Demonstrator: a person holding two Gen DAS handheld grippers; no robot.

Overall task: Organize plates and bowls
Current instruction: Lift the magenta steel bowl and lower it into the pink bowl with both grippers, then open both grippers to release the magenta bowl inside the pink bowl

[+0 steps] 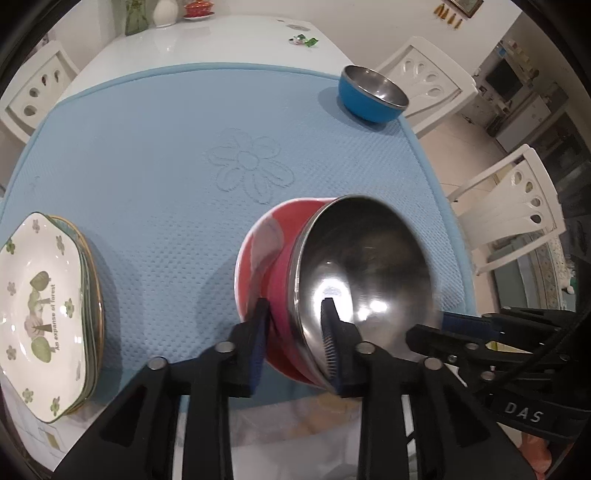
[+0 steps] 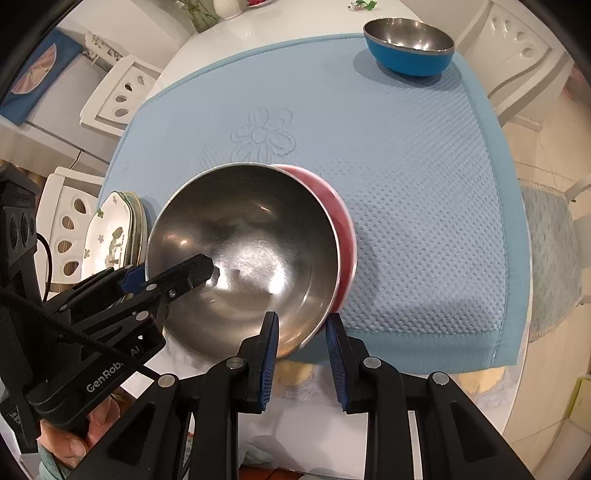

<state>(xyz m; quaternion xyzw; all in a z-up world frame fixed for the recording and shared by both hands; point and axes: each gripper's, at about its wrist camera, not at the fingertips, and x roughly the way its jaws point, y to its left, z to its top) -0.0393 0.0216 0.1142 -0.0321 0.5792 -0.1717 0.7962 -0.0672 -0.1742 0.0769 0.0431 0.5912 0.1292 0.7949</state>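
A red bowl with a steel inside is tilted above the near edge of the blue mat. My left gripper is shut on its rim, one finger inside and one outside; it also shows in the right wrist view. My right gripper straddles the bowl's near rim with a gap on each side, open. It shows at the right of the left wrist view. A blue bowl stands at the mat's far right corner. A stack of flower-printed plates lies at the mat's left.
White chairs stand around the white table. A vase and a red lidded cup stand at the table's far end, with small wrappers nearby.
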